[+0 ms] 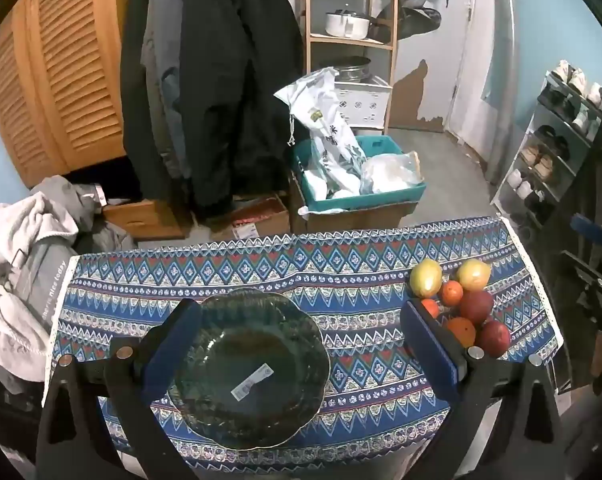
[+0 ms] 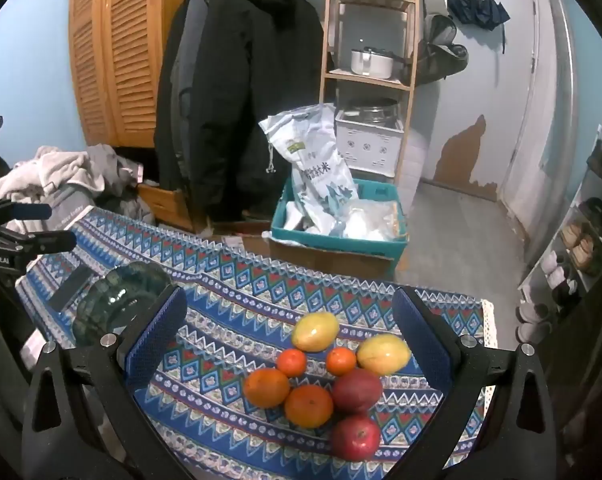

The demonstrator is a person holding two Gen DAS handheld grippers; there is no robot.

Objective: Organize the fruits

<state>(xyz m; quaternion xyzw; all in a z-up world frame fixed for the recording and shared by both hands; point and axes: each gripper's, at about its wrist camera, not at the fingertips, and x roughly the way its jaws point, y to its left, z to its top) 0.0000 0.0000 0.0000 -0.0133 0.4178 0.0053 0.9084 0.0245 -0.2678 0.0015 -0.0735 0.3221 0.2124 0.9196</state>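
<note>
A dark green glass plate [image 1: 257,364] with a white sticker lies on the patterned tablecloth [image 1: 341,264]. My left gripper [image 1: 301,356] is open and empty, hovering over the plate. A cluster of fruit sits at the table's right end: two yellow mangoes [image 2: 315,331] [image 2: 384,354], two small tangerines [image 2: 292,362] [image 2: 341,361], two larger oranges [image 2: 266,387] [image 2: 309,406] and two red fruits [image 2: 357,390] [image 2: 356,438]. My right gripper [image 2: 297,356] is open and empty above the fruit. The plate [image 2: 117,300] shows at left in the right wrist view, and the fruit [image 1: 459,296] at right in the left wrist view.
Beyond the table's far edge stand a teal crate [image 2: 337,236] with bags on a cardboard box, hanging dark coats [image 2: 237,92] and a wooden shelf [image 2: 369,60]. A laundry pile [image 1: 17,280] lies at left. A shoe rack [image 1: 557,144] stands at right.
</note>
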